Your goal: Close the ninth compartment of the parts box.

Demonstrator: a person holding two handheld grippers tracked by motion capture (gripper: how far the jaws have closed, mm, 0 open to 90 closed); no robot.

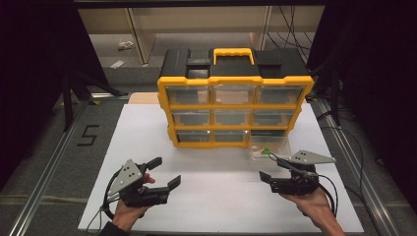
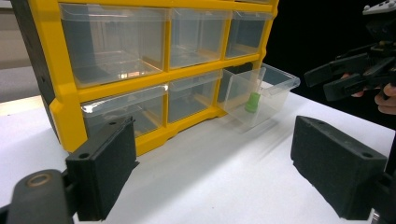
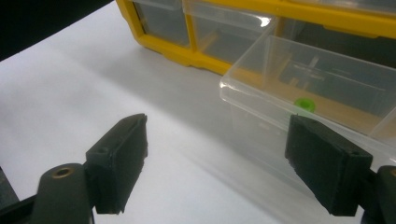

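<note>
We see a white board [image 1: 147, 147] laid flat on a grey table surface [image 1: 44, 167], which carries a black figure 5 [image 1: 87, 135] marked on its left part. Metal rails [image 1: 46, 162] run along both sides of the table. Beyond the far edge we make out a pale shelving frame [image 1: 142, 39] with small light items on a shelf [image 1: 123, 46]. Dark cables [image 1: 290, 24] hang at the upper right. Darkness closes in left and right; the light falls mainly on the board.
</note>
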